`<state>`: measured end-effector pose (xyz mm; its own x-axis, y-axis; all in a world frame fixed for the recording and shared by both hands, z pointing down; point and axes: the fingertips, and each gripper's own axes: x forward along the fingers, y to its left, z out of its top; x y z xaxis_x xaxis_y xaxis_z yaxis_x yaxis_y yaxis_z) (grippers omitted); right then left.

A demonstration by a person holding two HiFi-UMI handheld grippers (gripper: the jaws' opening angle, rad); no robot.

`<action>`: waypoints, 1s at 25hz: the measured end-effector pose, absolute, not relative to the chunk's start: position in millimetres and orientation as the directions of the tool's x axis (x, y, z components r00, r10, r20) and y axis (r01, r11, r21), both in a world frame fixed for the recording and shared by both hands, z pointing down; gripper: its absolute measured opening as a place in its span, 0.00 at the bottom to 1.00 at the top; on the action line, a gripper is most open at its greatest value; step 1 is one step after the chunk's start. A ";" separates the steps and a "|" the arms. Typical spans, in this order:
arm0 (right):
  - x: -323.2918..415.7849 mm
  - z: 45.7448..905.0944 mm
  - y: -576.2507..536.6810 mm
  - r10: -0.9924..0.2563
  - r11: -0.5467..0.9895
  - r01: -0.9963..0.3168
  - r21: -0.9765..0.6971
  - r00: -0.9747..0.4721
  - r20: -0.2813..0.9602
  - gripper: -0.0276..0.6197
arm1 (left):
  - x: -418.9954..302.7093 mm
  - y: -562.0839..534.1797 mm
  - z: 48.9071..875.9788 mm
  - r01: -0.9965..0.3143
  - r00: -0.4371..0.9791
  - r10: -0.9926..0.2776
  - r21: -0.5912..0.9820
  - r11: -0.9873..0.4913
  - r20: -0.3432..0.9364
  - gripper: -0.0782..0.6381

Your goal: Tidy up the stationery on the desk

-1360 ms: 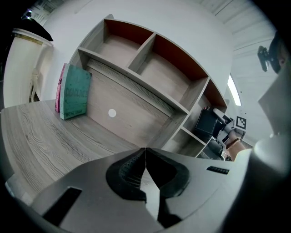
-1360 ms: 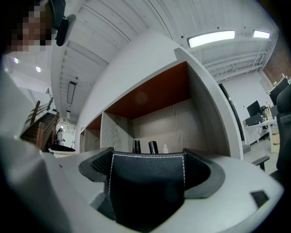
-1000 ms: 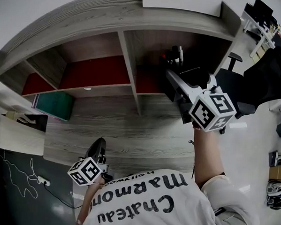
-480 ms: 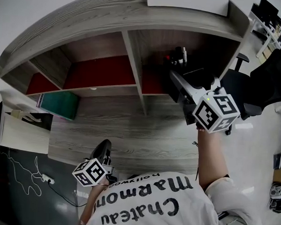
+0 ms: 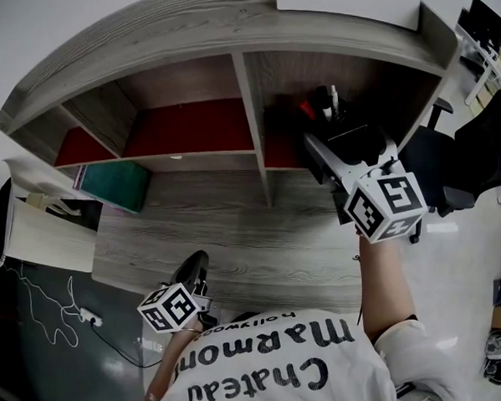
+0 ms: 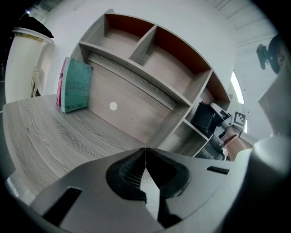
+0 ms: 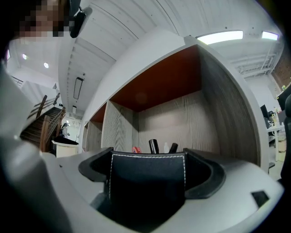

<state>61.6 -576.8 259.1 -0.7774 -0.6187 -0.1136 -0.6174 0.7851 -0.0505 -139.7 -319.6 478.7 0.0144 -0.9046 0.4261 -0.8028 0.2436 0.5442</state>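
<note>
A black leather pen holder (image 5: 352, 140) with several pens (image 5: 329, 101) sticking out is held at the mouth of the shelf's right compartment (image 5: 390, 85). My right gripper (image 5: 337, 151) is shut on it. In the right gripper view the holder (image 7: 148, 186) fills the space between the jaws, with pen tips (image 7: 153, 146) showing above its rim. My left gripper (image 5: 192, 268) hangs at the desk's front edge. Its jaws meet with nothing between them (image 6: 145, 152). From the left gripper view, the pen holder (image 6: 203, 119) shows far right.
A teal book (image 5: 109, 185) leans at the desk's (image 5: 232, 228) back left, also in the left gripper view (image 6: 76, 88). A divider (image 5: 253, 112) splits the shelf. An office chair (image 5: 441, 159) stands right; a white panel (image 5: 43, 237) and cables (image 5: 56, 307) lie left.
The right gripper keeps its hold on the pen holder at the right compartment, edging slightly inward. The head view has drifted a little. The left gripper has barely moved.
</note>
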 end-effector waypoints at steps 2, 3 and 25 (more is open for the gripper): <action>58.9 261.2 -575.2 -0.619 0.784 -0.620 -0.032 -0.778 -0.107 0.77 | -139.4 -320.0 480.1 -0.802 0.022 -0.904 0.548 0.239 0.428 0.13; 56.8 262.3 -574.2 -0.618 0.785 -0.619 -0.021 -0.779 -0.104 0.77 | -139.7 -320.0 480.7 -0.800 0.025 -0.904 0.550 0.238 0.428 0.13; 48.7 272.4 -570.6 -0.623 0.781 -0.625 -0.003 -0.778 -0.086 0.76 | -150.3 -318.7 485.3 -0.788 0.050 -0.894 0.567 0.239 0.446 0.13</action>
